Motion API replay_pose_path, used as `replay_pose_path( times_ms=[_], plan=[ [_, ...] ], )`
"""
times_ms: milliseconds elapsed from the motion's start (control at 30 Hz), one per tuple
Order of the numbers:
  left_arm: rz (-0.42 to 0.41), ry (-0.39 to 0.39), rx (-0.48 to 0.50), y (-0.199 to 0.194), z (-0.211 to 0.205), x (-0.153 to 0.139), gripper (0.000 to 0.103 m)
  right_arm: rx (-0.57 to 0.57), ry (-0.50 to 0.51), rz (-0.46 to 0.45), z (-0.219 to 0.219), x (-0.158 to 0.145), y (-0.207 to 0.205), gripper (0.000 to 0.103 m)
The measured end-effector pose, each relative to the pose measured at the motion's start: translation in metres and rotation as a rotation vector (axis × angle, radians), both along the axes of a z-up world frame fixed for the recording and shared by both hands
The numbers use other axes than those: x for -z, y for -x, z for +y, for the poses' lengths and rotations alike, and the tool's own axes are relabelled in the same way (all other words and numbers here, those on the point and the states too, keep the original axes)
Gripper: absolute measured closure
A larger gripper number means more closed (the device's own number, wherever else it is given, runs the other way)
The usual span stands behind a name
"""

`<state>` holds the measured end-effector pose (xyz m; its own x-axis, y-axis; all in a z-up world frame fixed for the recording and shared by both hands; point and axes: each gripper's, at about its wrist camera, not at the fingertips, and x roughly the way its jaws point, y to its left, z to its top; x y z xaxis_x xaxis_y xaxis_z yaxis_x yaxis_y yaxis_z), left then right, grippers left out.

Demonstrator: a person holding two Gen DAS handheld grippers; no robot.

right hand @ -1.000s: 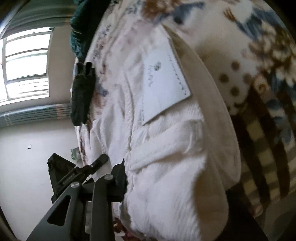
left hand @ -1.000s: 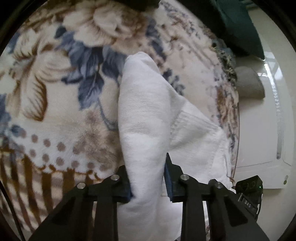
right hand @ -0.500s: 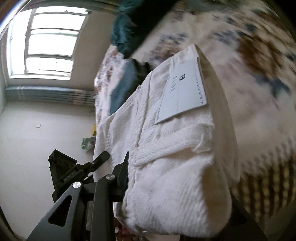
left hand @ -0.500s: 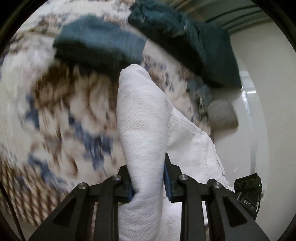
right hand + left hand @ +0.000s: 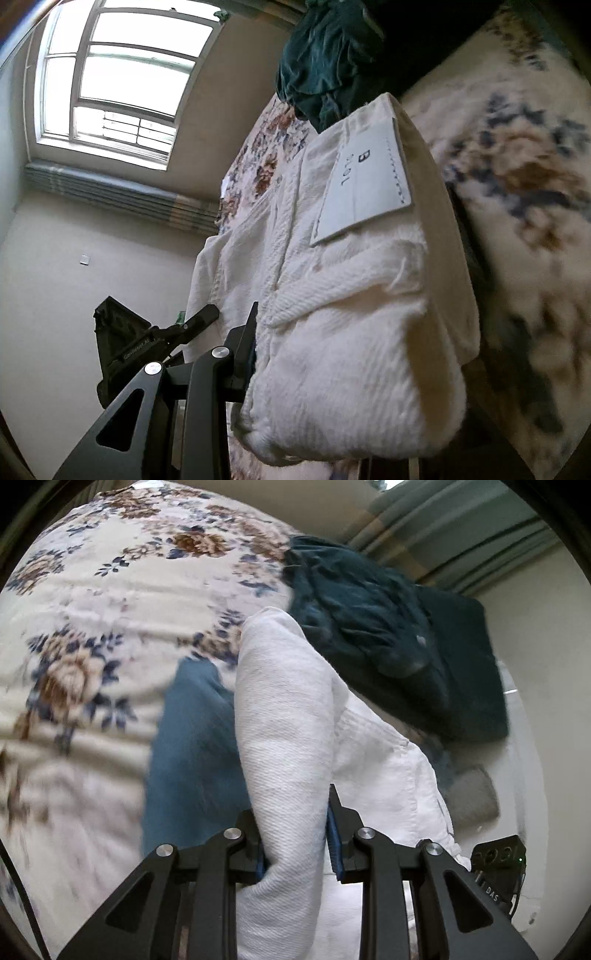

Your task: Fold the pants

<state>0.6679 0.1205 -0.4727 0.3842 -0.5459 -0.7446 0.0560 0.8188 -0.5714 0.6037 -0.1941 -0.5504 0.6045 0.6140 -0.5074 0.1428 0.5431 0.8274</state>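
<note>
Left gripper (image 5: 295,843) is clenched on a fold of the white pants (image 5: 288,738), centre frame, above the floral bed (image 5: 92,627). Right gripper (image 5: 354,376) grasps the same pants (image 5: 351,314), centre frame; its right finger is hidden

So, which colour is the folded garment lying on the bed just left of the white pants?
Blue, a medium teal-blue folded garment; the left wrist view shows it best.
</note>
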Motion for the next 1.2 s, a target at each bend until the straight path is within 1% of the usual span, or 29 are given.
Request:
replay_pose_path(
  times_ms=[67, 100, 133, 167, 200, 233, 267, 300, 333, 367, 400, 433, 467, 533, 567, 600, 700, 733, 800, 900, 967, 1033, 1100, 1167, 1200],
  plan=[
    [0.027, -0.001, 0.0, -0.025, 0.009, 0.031, 0.081, 0.001, 0.009, 0.024, 0.008, 0.027, -0.025, 0.069],
    [0.056, -0.002, 0.0, -0.038, 0.014, 0.049, 0.08, 0.003, 0.02, 0.035, 0.013, 0.041, -0.036, 0.069],
    [0.092, -0.002, -0.006, -0.047, 0.02, 0.068, 0.078, 0.006, 0.03, 0.045, 0.015, 0.049, -0.043, 0.069],
    [0.113, 0.005, -0.012, -0.052, 0.025, 0.079, 0.074, 0.012, 0.037, 0.063, 0.015, 0.056, -0.048, 0.069],
    [0.132, 0.013, -0.013, -0.054, 0.029, 0.086, 0.071, 0.016, 0.035, 0.08, 0.015, 0.06, -0.052, 0.067],
    [0.138, 0.013, -0.01, -0.054, 0.032, 0.087, 0.065, 0.015, 0.04, 0.095, 0.016, 0.06, -0.055, 0.064],
    [0.135, 0.003, -0.003, -0.051, 0.033, 0.082, 0.061, 0.007, 0.052, 0.111, 0.017, 0.058, -0.057, 0.055],
    [0.134, -0.026, -0.006, -0.046, 0.032, 0.075, 0.059, -0.009, 0.075, 0.135, 0.019, 0.052, -0.056, 0.043],
    [0.13, -0.089, -0.017, -0.039, 0.031, 0.065, 0.054, -0.025, 0.098, 0.153, 0.019, 0.048, -0.056, 0.035],
    [0.123, -0.137, -0.031, -0.037, 0.033, 0.058, 0.046, -0.053, 0.154, 0.182, 0.023, 0.04, -0.056, 0.017],
    [0.106, -0.183, -0.045, -0.029, 0.032, 0.048, 0.039, -0.065, 0.213, 0.192, 0.026, 0.032, -0.055, 0.011],
    [0.086, -0.238, -0.054, -0.019, 0.031, 0.038, 0.024, -0.068, 0.255, 0.198, 0.026, 0.026, -0.05, 0.011],
    [0.055, -0.304, -0.063, -0.008, 0.027, 0.025, 0.012, -0.074, 0.324, 0.208, 0.03, 0.015, -0.046, 0.01],
    [0.018, -0.399, -0.059, 0.011, 0.019, 0.007, 0.002, -0.084, 0.495, 0.22, 0.04, -0.009, -0.036, 0.009],
    [0.016, -0.435, -0.053, 0.019, 0.015, 0.002, 0.001, -0.084, 0.594, 0.221, 0.046, -0.022, -0.028, 0.008],
    [0.019, -0.464, -0.05, 0.026, 0.012, -0.003, 0.001, -0.08, 0.724, 0.231, 0.055, -0.037, -0.023, 0.008],
    [0.021, -0.537, -0.035, 0.053, -0.002, -0.024, 0.001, -0.061, 0.88, 0.222, 0.065, -0.068, -0.004, 0.007],
    [0.013, -0.553, -0.028, 0.057, -0.007, -0.029, 0.001, -0.057, 0.903, 0.222, 0.066, -0.076, 0.0, 0.007],
    [-0.019, -0.601, -0.023, 0.075, -0.015, -0.049, 0.001, -0.046, 0.954, 0.215, 0.068, -0.099, 0.018, 0.007],
    [-0.055, -0.634, -0.037, 0.096, -0.022, -0.079, 0.001, -0.027, 0.967, 0.197, 0.066, -0.137, 0.047, 0.007],
    [-0.078, -0.635, -0.044, 0.109, -0.026, -0.098, 0.001, -0.026, 0.962, 0.183, 0.066, -0.162, 0.068, 0.007],
    [-0.106, -0.636, -0.062, 0.131, -0.028, -0.126, 0.001, -0.019, 0.962, 0.171, 0.065, -0.188, 0.088, 0.007],
    [-0.128, -0.642, -0.076, 0.149, -0.033, -0.147, 0.001, -0.016, 0.969, 0.141, 0.064, -0.218, 0.117, 0.007],
    [-0.157, -0.648, -0.09, 0.171, -0.036, -0.169, 0.001, -0.02, 0.979, 0.119, 0.065, -0.24, 0.139, 0.007],
    [-0.172, -0.646, -0.104, 0.186, -0.038, -0.185, 0.001, -0.026, 0.981, 0.101, 0.065, -0.256, 0.155, 0.007]
  ],
)
